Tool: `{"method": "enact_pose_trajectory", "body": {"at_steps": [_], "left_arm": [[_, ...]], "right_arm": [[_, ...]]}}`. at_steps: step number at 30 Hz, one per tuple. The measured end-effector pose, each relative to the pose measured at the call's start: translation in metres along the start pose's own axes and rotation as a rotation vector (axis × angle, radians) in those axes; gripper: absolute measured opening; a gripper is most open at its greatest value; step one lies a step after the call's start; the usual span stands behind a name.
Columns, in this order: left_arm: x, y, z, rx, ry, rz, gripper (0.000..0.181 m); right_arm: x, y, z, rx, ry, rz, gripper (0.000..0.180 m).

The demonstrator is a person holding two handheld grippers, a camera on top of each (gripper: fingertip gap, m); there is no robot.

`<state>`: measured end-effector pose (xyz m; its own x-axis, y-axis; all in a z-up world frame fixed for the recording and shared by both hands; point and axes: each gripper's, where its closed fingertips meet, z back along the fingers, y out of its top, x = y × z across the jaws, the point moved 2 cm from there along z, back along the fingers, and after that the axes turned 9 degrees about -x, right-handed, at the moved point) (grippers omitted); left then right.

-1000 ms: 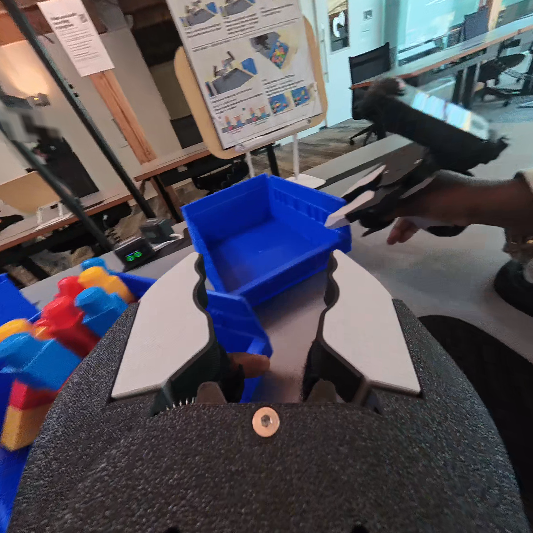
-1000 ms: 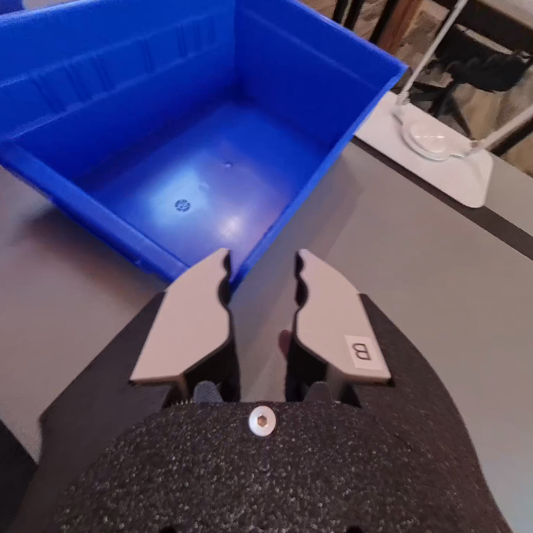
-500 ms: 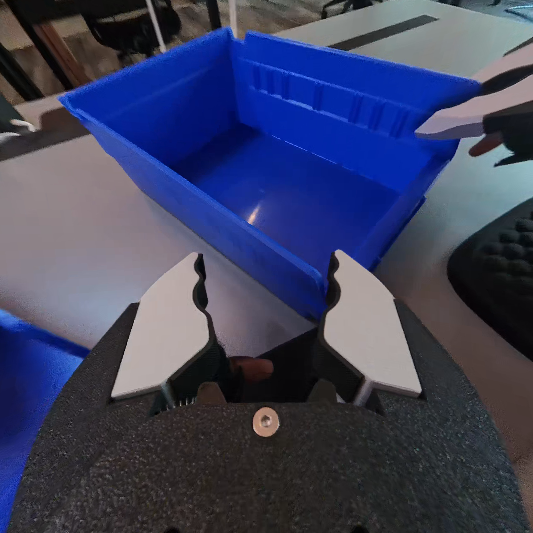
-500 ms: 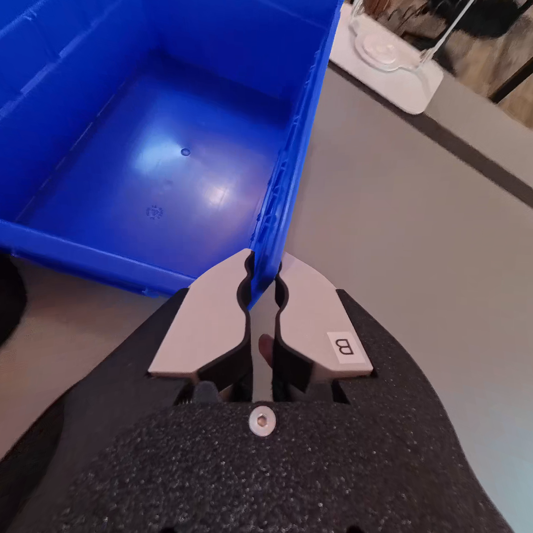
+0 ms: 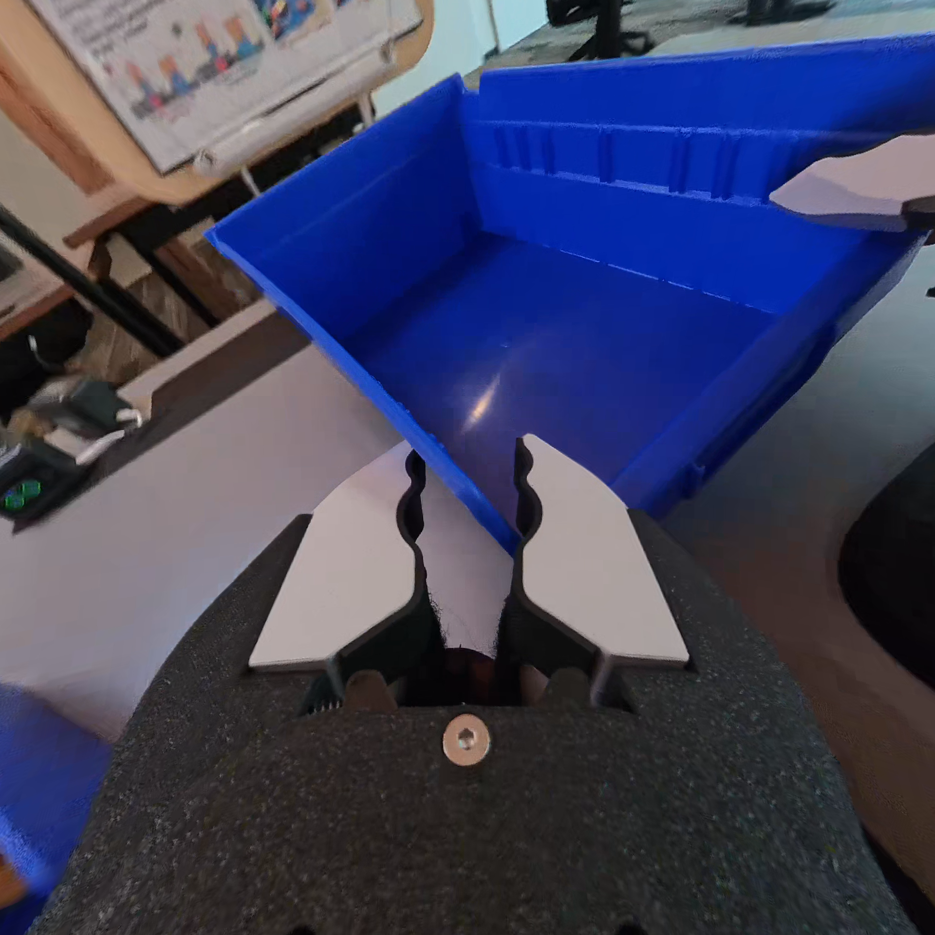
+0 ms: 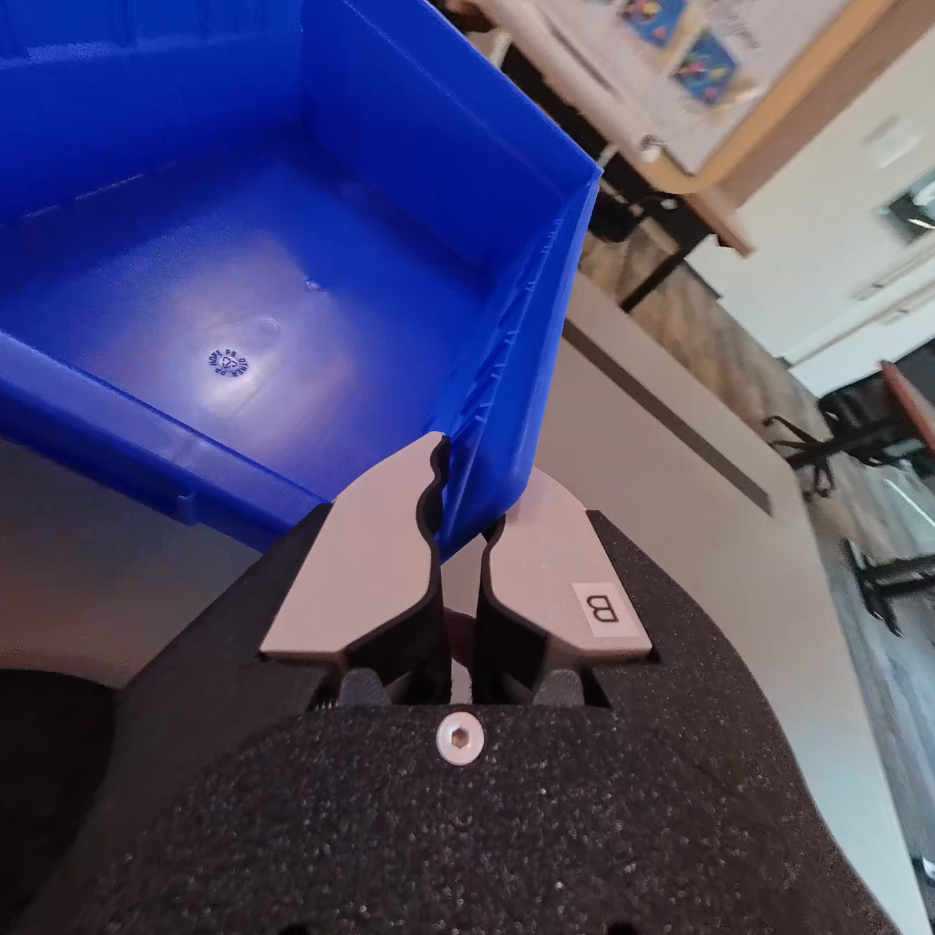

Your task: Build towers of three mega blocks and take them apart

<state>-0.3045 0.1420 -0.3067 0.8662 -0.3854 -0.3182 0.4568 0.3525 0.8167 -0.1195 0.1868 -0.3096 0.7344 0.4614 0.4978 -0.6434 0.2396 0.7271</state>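
Gripping the blue bin (image 6: 354, 167), I see right gripper (image 6: 473, 485) clamped on its wall, left gripper (image 5: 468, 485) straddling its corner, half-closed.

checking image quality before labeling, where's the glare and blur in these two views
Left wrist view: a small streak of glare on the bin floor; the poster and the clutter at far left are motion-blurred, the bin edges soft. Right wrist view: a broad white glare patch on the bin floor; the background at right is smeared; the right gripper is sharp. Both show wide-angle bending.
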Motion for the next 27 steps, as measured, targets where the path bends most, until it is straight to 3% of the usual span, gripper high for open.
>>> {"method": "enact_pose_trajectory", "body": {"at_steps": [4,9,17,23,26,27], "left_arm": [[0.035,0.059,-0.029,0.090,-0.091,-0.134,0.034],[0.090,0.110,-0.082,0.151,-0.244,-0.155,0.032],[0.171,0.127,-0.136,0.115,-0.399,-0.194,0.032],[0.193,0.125,-0.157,0.095,-0.419,-0.210,0.034],[0.181,0.133,-0.150,0.179,-0.349,-0.256,0.065],[0.174,0.134,-0.146,0.183,-0.336,-0.261,0.077]], "right_arm": [[0.058,-0.032,0.022,-0.024,-0.145,-0.132,0.009],[0.125,-0.077,0.038,-0.116,-0.284,-0.194,0.009],[0.170,-0.159,0.041,-0.276,-0.306,-0.267,0.009],[0.174,-0.188,0.036,-0.322,-0.264,-0.289,0.012],[0.170,-0.194,0.033,-0.294,-0.177,-0.288,0.017],[0.173,-0.193,0.036,-0.255,-0.172,-0.304,0.030]]}}
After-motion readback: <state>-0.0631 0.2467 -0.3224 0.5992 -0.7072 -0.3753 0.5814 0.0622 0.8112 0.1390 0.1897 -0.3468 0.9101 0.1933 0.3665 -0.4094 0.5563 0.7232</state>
